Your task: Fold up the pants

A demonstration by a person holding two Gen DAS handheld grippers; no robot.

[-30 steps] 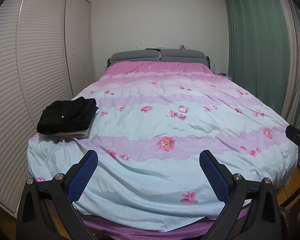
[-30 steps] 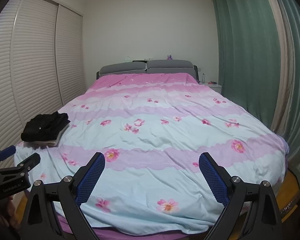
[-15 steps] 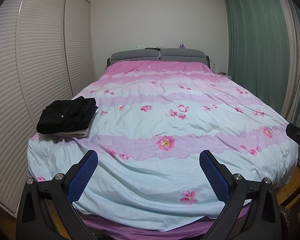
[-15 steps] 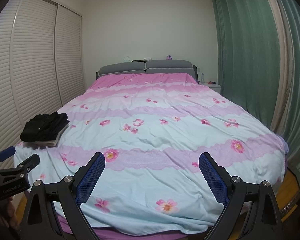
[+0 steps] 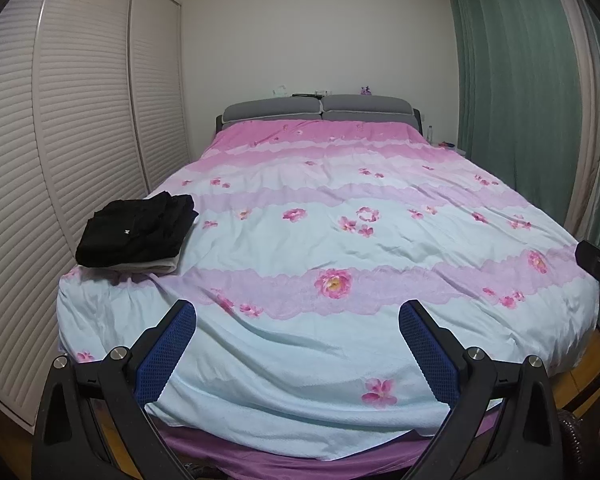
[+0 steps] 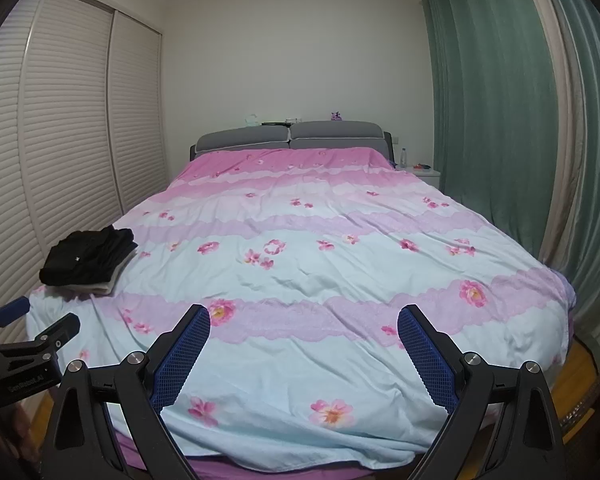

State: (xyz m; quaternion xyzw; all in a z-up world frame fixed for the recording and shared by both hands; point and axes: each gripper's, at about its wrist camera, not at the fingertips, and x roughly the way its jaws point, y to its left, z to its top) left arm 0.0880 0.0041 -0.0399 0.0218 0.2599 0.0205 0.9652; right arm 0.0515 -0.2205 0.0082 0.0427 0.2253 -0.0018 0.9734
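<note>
Black folded pants (image 5: 136, 229) lie on top of a light grey folded garment (image 5: 152, 267) at the near left corner of the bed; the stack also shows in the right wrist view (image 6: 88, 257). My left gripper (image 5: 298, 348) is open and empty, held before the foot of the bed. My right gripper (image 6: 304, 350) is open and empty, also before the foot of the bed. The left gripper shows at the left edge of the right wrist view (image 6: 28, 344).
A wide bed with a pink and pale blue flowered cover (image 5: 340, 248) fills the room. White louvred wardrobe doors (image 5: 60, 140) stand close on the left. Green curtains (image 6: 500, 120) hang on the right. A nightstand (image 6: 420, 172) is by the headboard.
Both grippers have drifted very slightly; the view has barely shifted. The pants stack has not moved.
</note>
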